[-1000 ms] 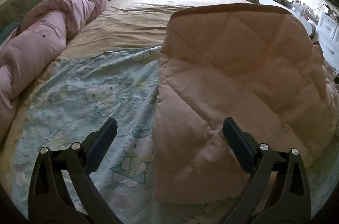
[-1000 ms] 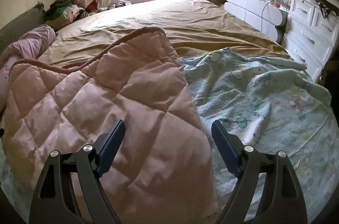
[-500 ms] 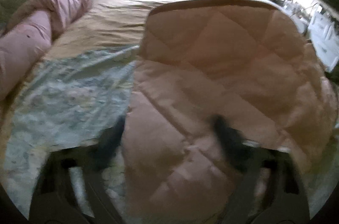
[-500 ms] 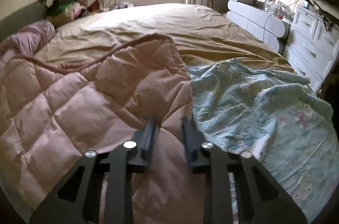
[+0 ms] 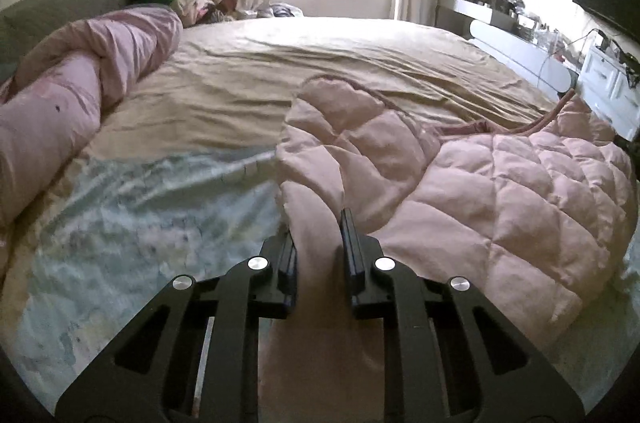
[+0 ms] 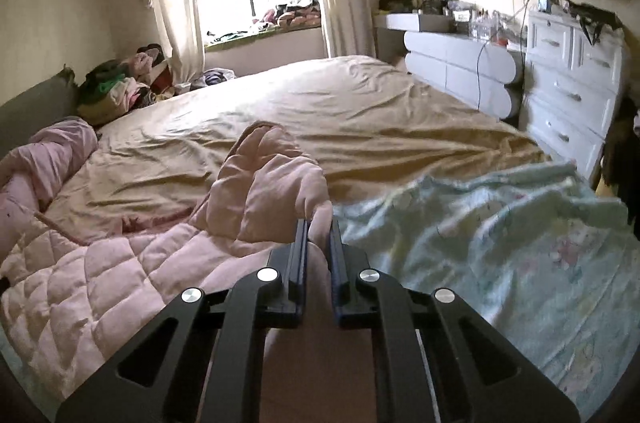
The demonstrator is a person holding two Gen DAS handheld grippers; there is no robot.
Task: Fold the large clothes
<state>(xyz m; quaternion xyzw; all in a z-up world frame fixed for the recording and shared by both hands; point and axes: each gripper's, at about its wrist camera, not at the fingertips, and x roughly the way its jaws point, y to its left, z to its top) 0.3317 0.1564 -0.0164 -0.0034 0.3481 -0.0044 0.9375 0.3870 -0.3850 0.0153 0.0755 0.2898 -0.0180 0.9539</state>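
A pink quilted garment [image 5: 500, 199] lies on the bed, bunched toward the middle. My left gripper [image 5: 318, 223] is shut on its near left edge, with fabric pinched between the fingers. My right gripper [image 6: 319, 233] is shut on its near right edge; the garment [image 6: 120, 279] spreads to the left in the right wrist view. Both held edges are lifted and a fold of fabric rises ahead of each gripper.
The garment rests on a light blue cartoon-print sheet [image 5: 132, 219] [image 6: 500, 255] over a tan bedcover [image 5: 320, 71]. A rolled pink duvet [image 5: 72, 95] lies along the left. White drawers [image 6: 568, 95] stand at the right and a clothes pile [image 6: 120, 87] lies by the window.
Both grippers went from open above the garment to shut on its near edge. The flat garment is now pulled up and bunched, and both cameras have risen.
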